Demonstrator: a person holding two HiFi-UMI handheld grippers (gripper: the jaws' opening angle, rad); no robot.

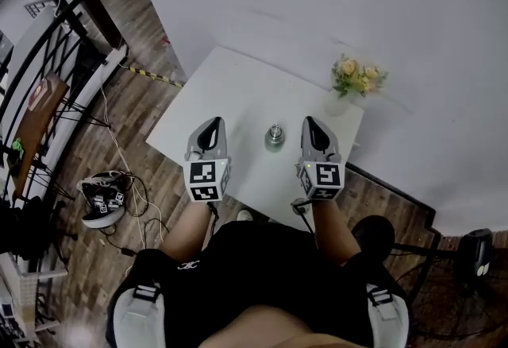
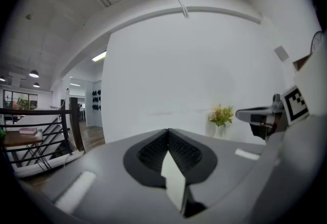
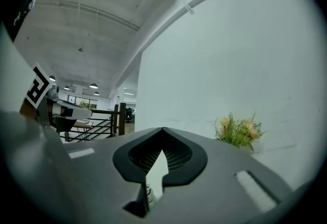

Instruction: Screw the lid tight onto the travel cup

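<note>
**Tongs shut and empty, cup standing between them**

Left tongs [image 1: 211, 125] and right tongs [image 1: 313, 124] hang side by side over the white rectangular table [image 1: 238, 92]. Both have their jaws pressed together with nothing between them. The small grey-green metal travel cup with a silver lid [image 1: 275, 137] stands upright on the table between the two, touching neither. A bunch of yellow and pink flowers in a white vase [image 1: 355, 78] stands beyond the right tongs, near the wall.

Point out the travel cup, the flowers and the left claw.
travel cup [image 1: 275, 137], head view, its top end.
flowers [image 1: 357, 76], head view, the yellow blooms.
left claw [image 1: 213, 125], head view, its closed tips.
</note>
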